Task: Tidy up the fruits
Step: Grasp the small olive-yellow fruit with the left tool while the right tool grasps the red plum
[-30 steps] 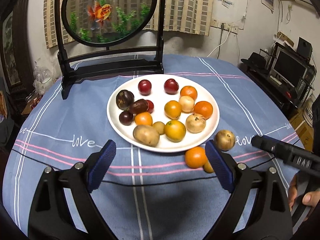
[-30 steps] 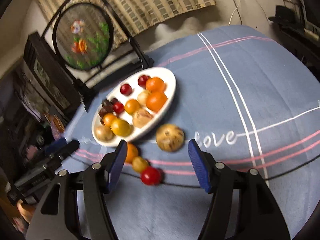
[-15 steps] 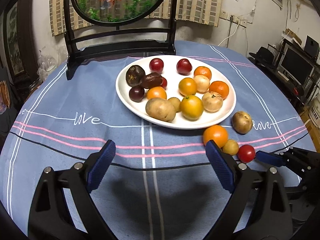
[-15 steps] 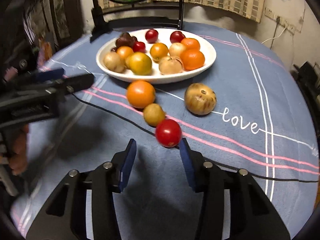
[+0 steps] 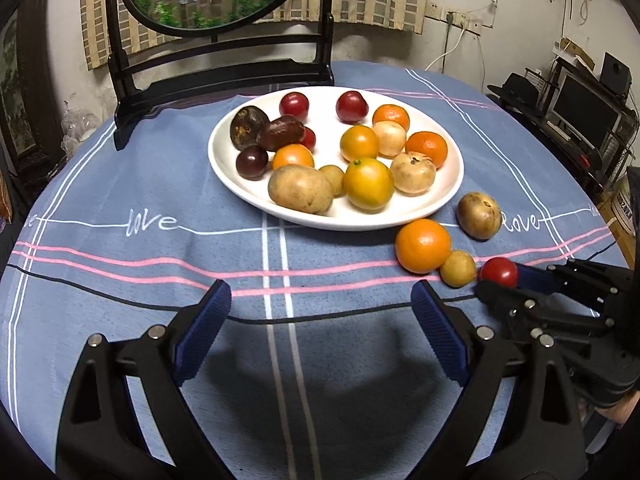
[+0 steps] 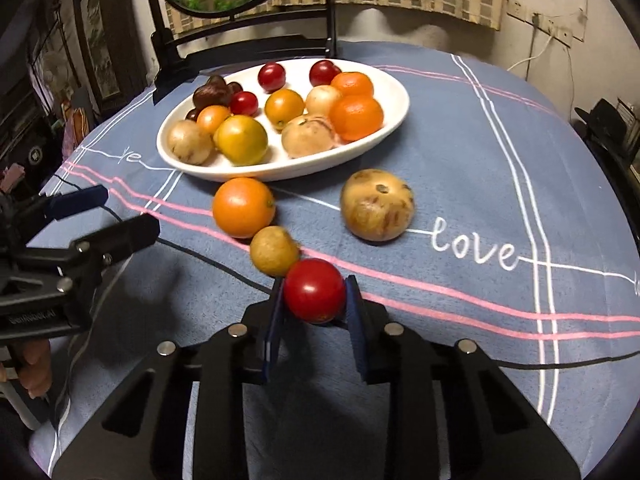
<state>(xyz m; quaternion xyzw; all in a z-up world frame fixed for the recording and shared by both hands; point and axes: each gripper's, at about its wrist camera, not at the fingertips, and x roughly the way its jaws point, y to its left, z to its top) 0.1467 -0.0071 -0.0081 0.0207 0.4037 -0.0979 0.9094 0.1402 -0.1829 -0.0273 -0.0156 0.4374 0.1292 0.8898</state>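
On the left wrist view, the left gripper [image 5: 320,332] hung over bare cloth [image 5: 120,280] with its jaws wide apart and nothing between them, well short of the plate [image 5: 452,184]. Plate was already crowded with fruit. Four pieces sat loose on the cloth off its near right rim: a brown fruit [image 5: 479,215], an orange [image 5: 423,245], a small yellow fruit [image 5: 458,268] and a red tomato [image 5: 499,272], the last three touching in a row. Right gripper [image 5: 506,280] came in from the right edge with the tomato at its tips. On the right wrist view, the right gripper [image 6: 315,304] was clamped on the tomato [image 6: 315,290], jaws having just been closing, both pads [image 6: 276,320] pressed against its sides; the tomato sat near the pad tips, not deep. It touched the yellow fruit [image 6: 274,251], which touched the orange [image 6: 243,207]; brown fruit [image 6: 376,204] lay apart to the right. Left gripper [image 6: 100,216] showed at the left edge, open. Judgement: step was the pickup, then a drop on the plate [image 6: 396,120]. Lift straight up first so the yellow fruit isn't nudged into rolling, keep squeeze light since a tomato bruises, and aim for the bare patch at the plate's middle or far rim, releasing low.
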